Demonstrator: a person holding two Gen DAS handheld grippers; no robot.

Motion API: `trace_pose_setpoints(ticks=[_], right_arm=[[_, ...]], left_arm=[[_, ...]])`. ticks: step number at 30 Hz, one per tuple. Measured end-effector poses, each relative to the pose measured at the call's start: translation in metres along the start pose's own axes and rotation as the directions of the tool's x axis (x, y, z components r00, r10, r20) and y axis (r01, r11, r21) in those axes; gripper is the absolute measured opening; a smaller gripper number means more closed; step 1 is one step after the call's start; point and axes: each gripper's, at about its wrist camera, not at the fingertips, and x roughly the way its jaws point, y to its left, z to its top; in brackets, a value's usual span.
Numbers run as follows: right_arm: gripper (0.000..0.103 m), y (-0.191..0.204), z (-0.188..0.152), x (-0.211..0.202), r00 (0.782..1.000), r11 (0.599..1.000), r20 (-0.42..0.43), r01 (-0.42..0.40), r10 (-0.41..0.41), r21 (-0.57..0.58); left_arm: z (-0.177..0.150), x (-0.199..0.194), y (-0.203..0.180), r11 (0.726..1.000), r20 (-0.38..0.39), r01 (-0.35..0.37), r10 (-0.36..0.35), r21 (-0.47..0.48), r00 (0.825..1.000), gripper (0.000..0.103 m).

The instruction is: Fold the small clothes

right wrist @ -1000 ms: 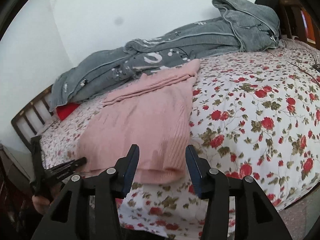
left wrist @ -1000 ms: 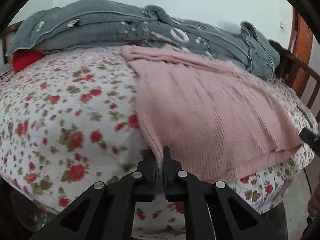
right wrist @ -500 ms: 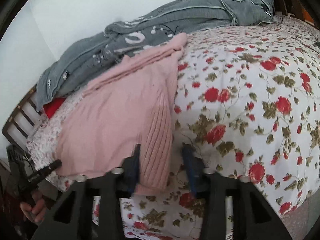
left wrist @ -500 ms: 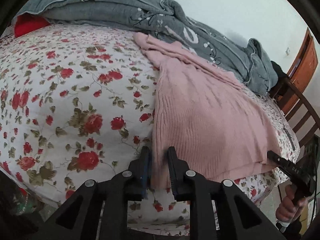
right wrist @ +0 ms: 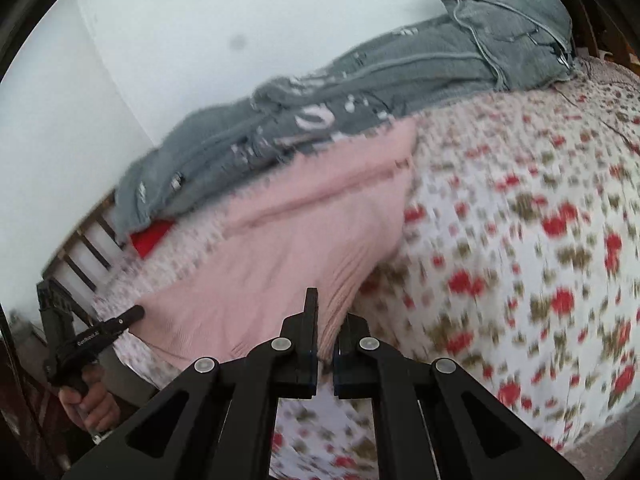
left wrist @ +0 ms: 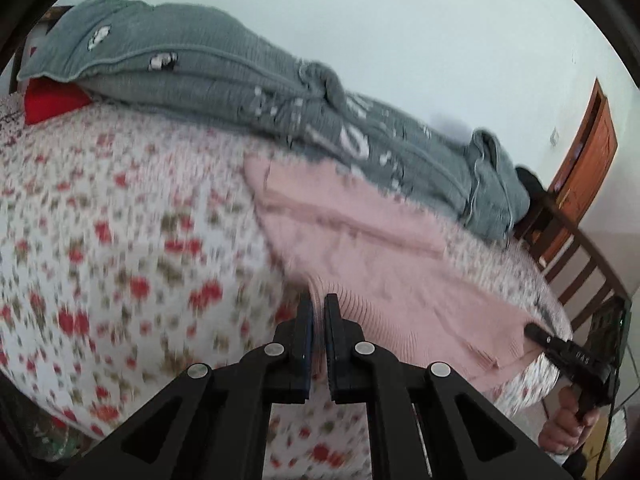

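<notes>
Pink sweater (left wrist: 384,256) lies flat on the floral bedspread (left wrist: 120,240), its far end touching the grey blanket (left wrist: 240,80). We have both near hem corners pinched: left gripper (left wrist: 318,308) clamped on one ribbed corner, right gripper (right wrist: 326,312) clamped on the other. Risk, as we judge it: thin bites on stretchy knit, so a fast or uneven lift could let a corner slip out or skew the fold. No containers in view.

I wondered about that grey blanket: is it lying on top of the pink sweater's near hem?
No, the grey blanket lies along the wall, far from the ribbed near hem of the pink sweater.
</notes>
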Motion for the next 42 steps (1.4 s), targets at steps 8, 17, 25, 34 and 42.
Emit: trace_pose_setpoints(ticks=[8,17,25,34,42], right_arm=[[0.005,0.008,0.073,0.016,0.997,0.994,0.038,-0.073,0.07,0.084],[0.005,0.015,0.136,0.071,0.998,1.0,0.065,0.0,-0.001,0.02],[0.005,0.004,0.173,0.134,0.998,0.999,0.057,0.008,-0.011,0.048],[0.005,-0.023,0.198,0.205,0.997,0.993,0.021,0.07,-0.072,0.095],[0.006,-0.056,0.211,0.262,0.993,0.984,0.001,0.116,-0.118,0.135]], left_arm=[[0.067,0.028,-0.018,0.999,0.052,-0.042,0.041,0.024,0.998,0.007],[0.121,0.094,-0.012,0.997,0.065,-0.073,0.073,-0.006,0.995,0.007],[0.15,0.158,-0.002,0.996,0.041,-0.082,0.084,-0.029,0.996,0.007],[0.17,0.221,0.003,0.996,0.019,-0.086,0.087,-0.021,0.996,0.007],[0.181,0.273,0.021,0.997,0.016,-0.041,0.043,-0.064,0.999,0.007]])
